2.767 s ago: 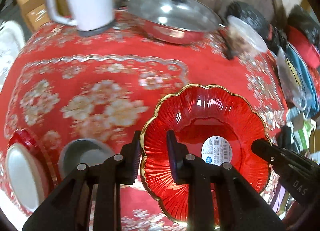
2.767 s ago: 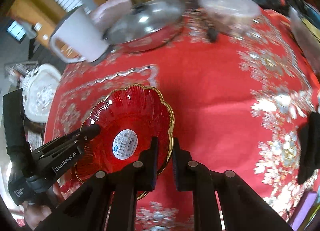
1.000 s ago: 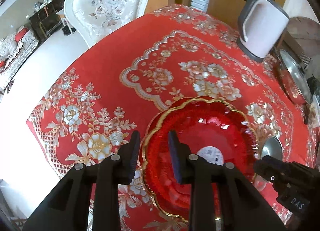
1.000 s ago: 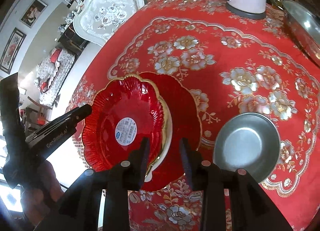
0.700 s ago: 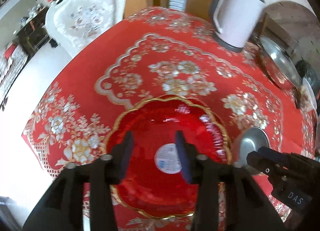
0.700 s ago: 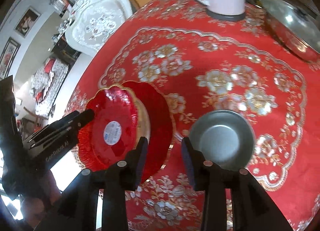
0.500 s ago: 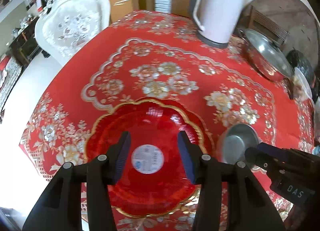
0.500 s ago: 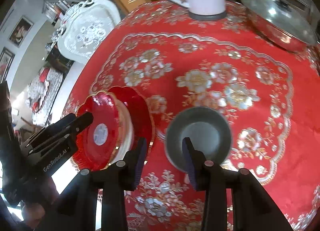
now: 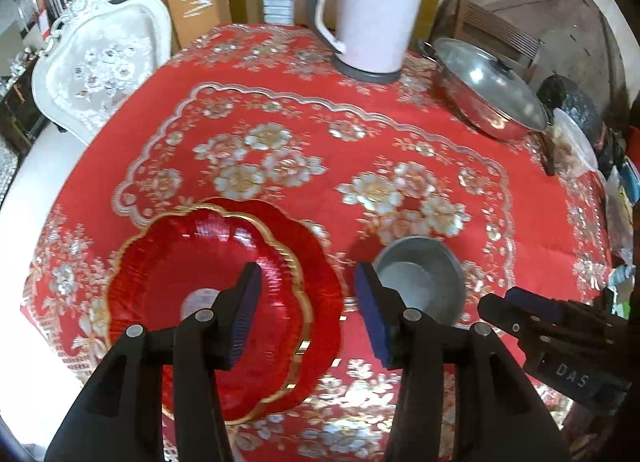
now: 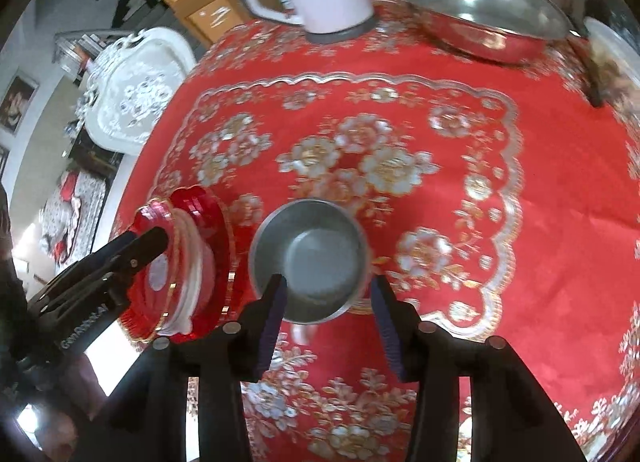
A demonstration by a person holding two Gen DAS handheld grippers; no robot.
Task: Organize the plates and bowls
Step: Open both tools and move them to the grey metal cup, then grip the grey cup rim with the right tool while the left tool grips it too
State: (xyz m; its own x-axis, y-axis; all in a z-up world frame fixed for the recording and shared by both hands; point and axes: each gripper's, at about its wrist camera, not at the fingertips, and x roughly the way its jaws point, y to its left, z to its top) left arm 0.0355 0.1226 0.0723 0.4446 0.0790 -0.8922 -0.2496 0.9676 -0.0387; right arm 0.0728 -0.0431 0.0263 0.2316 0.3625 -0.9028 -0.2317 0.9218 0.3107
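Note:
A red scalloped plate with a gold rim [image 9: 180,262] lies on top of a stack at the table's near left. In the right wrist view the stack [image 10: 192,262] shows a white dish between two red plates. My left gripper [image 9: 308,302] stands open just right of the plate, holding nothing. To its right sits a steel bowl [image 9: 420,278], upright and empty. My right gripper [image 10: 328,290] is open at the near rim of the steel bowl [image 10: 312,254], one finger on each side. The left gripper [image 10: 152,246] also shows there, over the stack.
A white kettle [image 9: 368,17] and a lidded steel pan [image 9: 488,89] stand at the back of the red flowered tablecloth [image 9: 320,149]. A white chair [image 9: 100,73] is beyond the left table edge. Bags and a covered dish [image 9: 576,141] crowd the right side.
The left gripper let go of the red scalloped plate on the stack, opened wider and drew back to the right. The right gripper left the plate, opened and moved right to the steel bowl.

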